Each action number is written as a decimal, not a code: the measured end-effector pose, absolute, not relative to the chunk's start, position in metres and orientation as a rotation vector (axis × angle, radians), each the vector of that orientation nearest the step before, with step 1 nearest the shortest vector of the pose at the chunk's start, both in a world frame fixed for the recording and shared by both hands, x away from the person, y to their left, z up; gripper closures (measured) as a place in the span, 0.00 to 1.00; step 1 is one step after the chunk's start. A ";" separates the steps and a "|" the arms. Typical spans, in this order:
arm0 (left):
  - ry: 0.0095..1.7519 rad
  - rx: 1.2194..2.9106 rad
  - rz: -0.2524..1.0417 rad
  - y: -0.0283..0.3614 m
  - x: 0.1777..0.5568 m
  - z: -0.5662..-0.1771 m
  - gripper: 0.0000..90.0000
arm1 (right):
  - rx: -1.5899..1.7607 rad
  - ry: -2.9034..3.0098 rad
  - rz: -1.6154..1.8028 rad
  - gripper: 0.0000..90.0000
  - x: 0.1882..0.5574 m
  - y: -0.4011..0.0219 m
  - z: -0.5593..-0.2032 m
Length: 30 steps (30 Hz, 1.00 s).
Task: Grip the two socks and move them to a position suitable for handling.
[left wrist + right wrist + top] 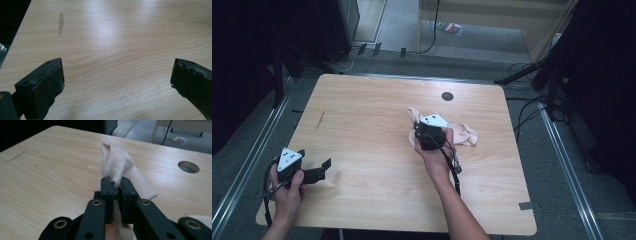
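One pale pink sock (120, 167) is pinched between the jaws of the right gripper (115, 185), which are pressed together on a fold of the knit near its middle. The sock is seen near the centre of the wooden table (362, 115), just in front of the round cable hole (447, 96), with its far end raised and the rest trailing on the wood beside the gripper. The grasp is judged to be made; lifting, straightening or folding appears to be left. The right gripper is held low over the sock, the forearm stretched forward from the near edge. The left gripper (314, 172) is kept well apart from the sock, near the table's left corner, its jaws spread wide over bare wood.
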<state>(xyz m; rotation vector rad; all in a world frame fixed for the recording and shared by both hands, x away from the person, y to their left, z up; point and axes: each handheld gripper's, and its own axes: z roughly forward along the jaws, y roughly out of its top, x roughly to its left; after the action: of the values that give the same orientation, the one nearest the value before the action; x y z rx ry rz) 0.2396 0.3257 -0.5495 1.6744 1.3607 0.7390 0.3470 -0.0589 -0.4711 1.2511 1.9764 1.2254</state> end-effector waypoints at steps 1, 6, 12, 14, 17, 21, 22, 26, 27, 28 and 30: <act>1.353 1.679 0.740 0.325 0.239 -0.549 0.00 | 1.251 1.980 1.234 0.94 0.343 -0.062 -0.468; 1.344 1.687 0.755 0.325 0.238 -0.547 0.00 | 1.266 1.962 1.255 0.94 0.319 -0.075 -0.457; 1.316 1.704 0.796 0.320 0.235 -0.544 0.00 | 1.267 1.952 1.238 0.93 0.296 -0.086 -0.457; 1.304 1.691 0.780 0.317 0.233 -0.541 0.00 | 1.274 1.961 1.242 0.93 0.287 -0.090 -0.462; 1.287 1.694 0.776 0.312 0.231 -0.538 0.00 | 1.290 1.962 1.242 0.93 0.282 -0.093 -0.468; 1.262 1.686 0.744 0.303 0.228 -0.534 0.00 | 1.304 1.973 1.210 0.93 0.274 -0.095 -0.486; 1.252 1.681 0.728 0.296 0.226 -0.533 0.00 | 1.325 1.978 1.210 0.93 0.271 -0.096 -0.493; 1.216 1.686 0.697 0.282 0.223 -0.530 0.00 | 1.355 2.002 1.188 0.93 0.266 -0.096 -0.507; 1.216 1.686 0.697 0.282 0.223 -0.530 0.00 | 1.355 2.002 1.188 0.93 0.266 -0.096 -0.507; 1.203 1.685 0.687 0.278 0.222 -0.529 0.00 | 1.352 2.009 1.179 0.93 0.266 -0.095 -0.510; 1.185 1.683 0.672 0.270 0.220 -0.528 0.00 | 1.357 2.032 1.183 0.93 0.263 -0.091 -0.516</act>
<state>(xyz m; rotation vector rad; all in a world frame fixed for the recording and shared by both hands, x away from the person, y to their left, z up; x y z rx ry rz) 0.2202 0.2701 -0.5276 1.6828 1.1846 0.6724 0.2628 -0.0914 -0.5163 1.3569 2.0324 1.1833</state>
